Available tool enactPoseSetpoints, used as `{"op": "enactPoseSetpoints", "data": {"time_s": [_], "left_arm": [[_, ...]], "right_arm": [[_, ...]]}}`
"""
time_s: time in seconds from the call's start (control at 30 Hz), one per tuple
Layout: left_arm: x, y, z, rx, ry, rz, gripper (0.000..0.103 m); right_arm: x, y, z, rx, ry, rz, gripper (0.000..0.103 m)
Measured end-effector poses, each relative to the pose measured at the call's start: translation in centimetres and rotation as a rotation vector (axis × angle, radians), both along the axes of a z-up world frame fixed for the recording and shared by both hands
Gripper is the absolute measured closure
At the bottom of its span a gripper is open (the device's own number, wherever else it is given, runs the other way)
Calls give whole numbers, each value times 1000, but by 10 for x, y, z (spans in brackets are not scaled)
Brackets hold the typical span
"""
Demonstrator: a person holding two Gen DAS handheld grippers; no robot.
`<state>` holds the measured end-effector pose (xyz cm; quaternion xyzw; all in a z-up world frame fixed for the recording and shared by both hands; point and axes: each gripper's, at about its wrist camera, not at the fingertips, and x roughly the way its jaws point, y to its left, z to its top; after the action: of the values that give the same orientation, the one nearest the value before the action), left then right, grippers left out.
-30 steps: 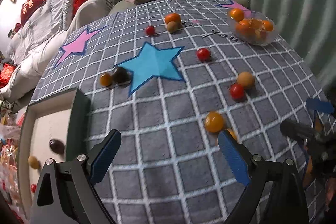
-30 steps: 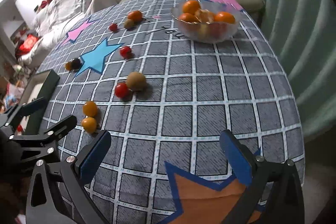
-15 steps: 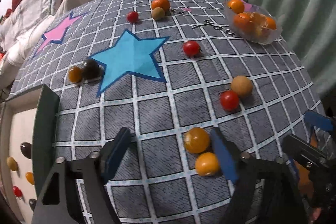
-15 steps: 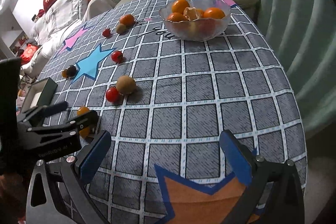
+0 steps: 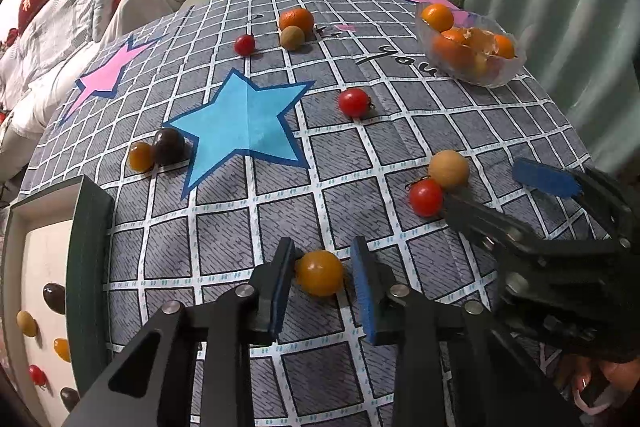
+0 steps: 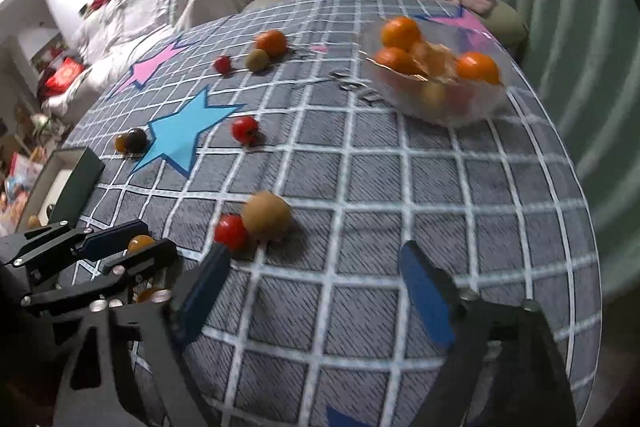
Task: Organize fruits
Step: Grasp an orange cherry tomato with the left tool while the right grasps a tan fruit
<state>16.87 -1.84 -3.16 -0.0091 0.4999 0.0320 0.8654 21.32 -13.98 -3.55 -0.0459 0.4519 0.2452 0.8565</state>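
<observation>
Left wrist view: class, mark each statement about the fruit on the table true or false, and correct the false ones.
1. The glass bowl holds oranges. True.
2. A red tomato lies on the blue star. False: it lies on grey squares beside the star.
3. A dark fruit touches an amber fruit. True.
4. The tan fruit lies alone. False: a second red tomato sits against it.

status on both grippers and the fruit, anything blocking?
Left gripper jaws just closing around the orange tomato, one pad touching. Right gripper open, closing, empty, nearing red tomato. Nothing blocking.
</observation>
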Motion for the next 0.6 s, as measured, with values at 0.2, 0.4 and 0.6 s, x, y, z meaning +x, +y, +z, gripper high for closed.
{"op": "enactPoseSetpoints", "data": {"time_s": [0.2,0.4,0.6], "left_arm": [[-2,7,-1,-19,-13,5,73],[-12,13,-1,-30,-29,8,73],[-23,19,-2,-35,-37,11,73]], "right_arm": [[5,14,3,110,28,81,64],[-8,5,6,106,31,64,76],[-18,-14,5,132,54,49,76]]}}
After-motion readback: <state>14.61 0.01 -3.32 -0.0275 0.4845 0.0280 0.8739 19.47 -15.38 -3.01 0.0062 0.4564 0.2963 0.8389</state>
